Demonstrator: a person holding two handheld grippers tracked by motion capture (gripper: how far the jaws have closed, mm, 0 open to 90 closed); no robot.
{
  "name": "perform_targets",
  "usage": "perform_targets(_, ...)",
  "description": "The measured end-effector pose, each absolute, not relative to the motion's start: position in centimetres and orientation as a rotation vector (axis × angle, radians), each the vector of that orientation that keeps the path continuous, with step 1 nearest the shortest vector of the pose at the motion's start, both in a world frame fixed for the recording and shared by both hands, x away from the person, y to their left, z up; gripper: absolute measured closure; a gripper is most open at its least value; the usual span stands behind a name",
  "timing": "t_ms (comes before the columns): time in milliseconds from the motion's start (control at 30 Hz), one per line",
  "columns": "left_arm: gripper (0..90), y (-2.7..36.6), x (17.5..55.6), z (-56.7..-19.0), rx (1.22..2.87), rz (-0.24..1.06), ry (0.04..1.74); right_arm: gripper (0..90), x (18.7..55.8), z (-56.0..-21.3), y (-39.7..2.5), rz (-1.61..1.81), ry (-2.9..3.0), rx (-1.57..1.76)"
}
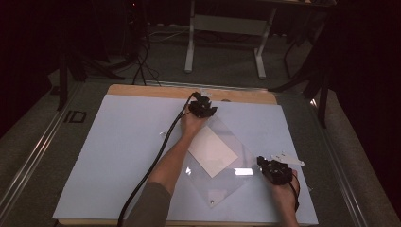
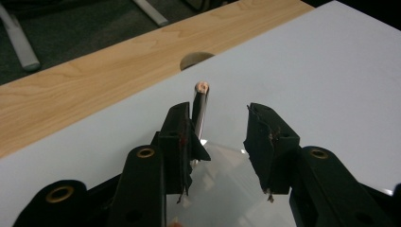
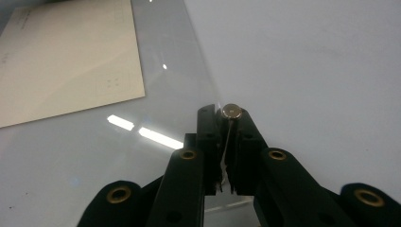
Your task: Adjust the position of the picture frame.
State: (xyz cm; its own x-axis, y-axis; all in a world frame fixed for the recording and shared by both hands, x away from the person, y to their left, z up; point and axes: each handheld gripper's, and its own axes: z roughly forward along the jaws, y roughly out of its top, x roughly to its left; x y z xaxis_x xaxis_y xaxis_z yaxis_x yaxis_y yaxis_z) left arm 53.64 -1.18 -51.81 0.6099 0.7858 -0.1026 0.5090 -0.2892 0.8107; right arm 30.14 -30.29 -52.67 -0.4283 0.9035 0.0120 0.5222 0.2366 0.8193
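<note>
A clear plastic sheet (image 1: 222, 187) lies cornerwise on the white board (image 1: 127, 142), with a cream card (image 1: 213, 151) at its middle. My left gripper (image 1: 203, 109) is at the sheet's far corner. In the left gripper view it (image 2: 217, 113) is open, and an upright metal pin (image 2: 201, 106) stands just inside its left jaw, at the sheet's (image 2: 222, 179) tip. My right gripper (image 1: 265, 165) is at the sheet's right corner. In the right gripper view it (image 3: 231, 118) is shut on a round-headed metal pin (image 3: 232, 111) at the sheet's (image 3: 179, 71) edge, with the card (image 3: 66, 61) at upper left.
Another small pin (image 1: 211, 202) sits at the sheet's near corner. A flat white part (image 1: 286, 158) lies on the board just beyond my right gripper. The wooden tabletop (image 2: 94, 80) shows past the board's far edge, with a round hole (image 2: 196, 59) in it. Table legs (image 1: 190, 42) stand on the floor beyond.
</note>
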Motion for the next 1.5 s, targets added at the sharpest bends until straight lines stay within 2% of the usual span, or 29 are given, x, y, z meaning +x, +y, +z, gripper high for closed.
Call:
perform_targets(167, 64.6, -1.8, 54.2, -51.9, 1.985, 0.403, 1.068, 84.5, 30.1, -52.7, -30.3, 1.075, 2.042, 1.304)
perform_targets(400, 73.8, -1.5, 54.9, -52.6, 1.998, 0.368, 1.106, 84.5, 30.1, -52.7, -30.3, 1.08, 2.035, 1.31)
perform_targets(633, 74.7, -2.0, 55.3, -53.1, 2.021, 0.383, 1.117, 84.4, 30.0, -52.8, -30.2, 1.08, 2.024, 1.324)
perform_targets(800, 81.0, -2.0, 55.4, -53.1, 2.007, 0.38, 1.149, 84.3, 30.0, -52.8, -30.2, 1.086, 2.016, 1.344)
perform_targets(967, 80.2, -2.1, 55.4, -53.1, 2.009, 0.393, 1.146, 84.0, 30.0, -52.8, -30.2, 1.099, 2.003, 1.368)
perform_targets(1100, 76.4, -2.3, 55.3, -53.1, 2.005, 0.399, 1.14, 84.1, 29.9, -52.9, -30.1, 1.091, 1.994, 1.371)
perform_targets(1200, 81.0, -2.1, 55.4, -53.1, 2.01, 0.4, 1.147, 84.0, 29.8, -52.9, -30.1, 1.083, 1.992, 1.374)
perform_targets(1500, 83.1, -2.2, 55.3, -52.7, 2.063, 0.41, 1.144, 83.9, 30.0, -53.2, -30.3, 1.091, 2.009, 1.411)
